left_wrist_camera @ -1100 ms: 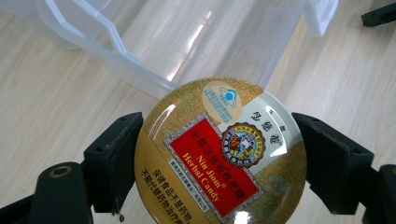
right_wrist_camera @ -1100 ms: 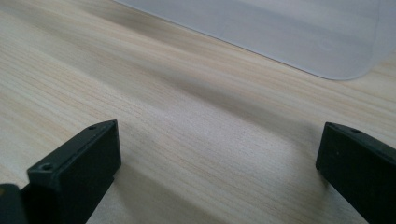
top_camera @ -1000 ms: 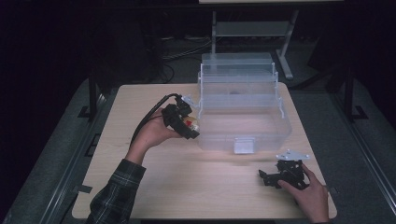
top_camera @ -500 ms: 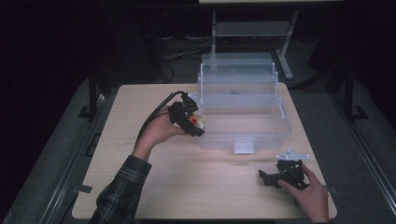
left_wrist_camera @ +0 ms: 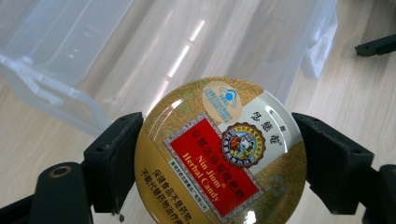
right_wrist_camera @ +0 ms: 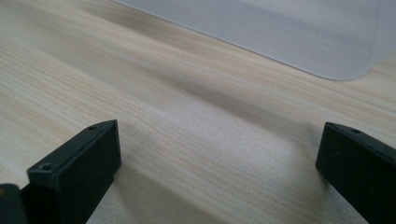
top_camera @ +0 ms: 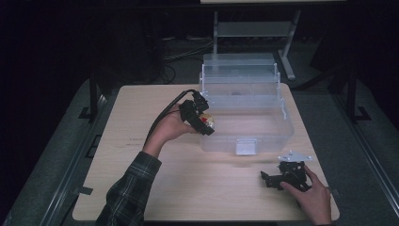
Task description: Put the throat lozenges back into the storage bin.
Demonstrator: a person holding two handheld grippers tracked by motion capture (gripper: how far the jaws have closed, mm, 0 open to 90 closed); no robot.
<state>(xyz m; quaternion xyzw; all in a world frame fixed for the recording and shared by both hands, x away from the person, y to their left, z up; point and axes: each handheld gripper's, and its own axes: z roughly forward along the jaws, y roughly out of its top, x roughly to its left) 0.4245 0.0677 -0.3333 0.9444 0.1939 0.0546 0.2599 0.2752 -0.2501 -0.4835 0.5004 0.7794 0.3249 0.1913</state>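
A round gold candy tin point(left_wrist_camera: 220, 156) with a red label sits clamped between the jaws of my left gripper point(left_wrist_camera: 210, 163). In the high view the left gripper point(top_camera: 203, 121) holds the tin point(top_camera: 206, 121) in the air at the left wall of a clear plastic storage box point(top_camera: 263, 129), whose lid stands up behind it. The box wall and floor show just beyond the tin in the left gripper view. My right gripper point(top_camera: 273, 179) rests low on the table at the front right, open, with only bare wood between its jaws point(right_wrist_camera: 219, 168).
The wooden table point(top_camera: 141, 188) has free room at the left and front. The box's clear front latch point(top_camera: 246, 147) faces the person. A corner of the box point(right_wrist_camera: 345, 56) lies ahead of the right gripper. A metal stand point(top_camera: 254, 28) stands beyond the table.
My left gripper has carried the tin to the right and a little higher, up to the box's left wall. The right gripper has stayed still.
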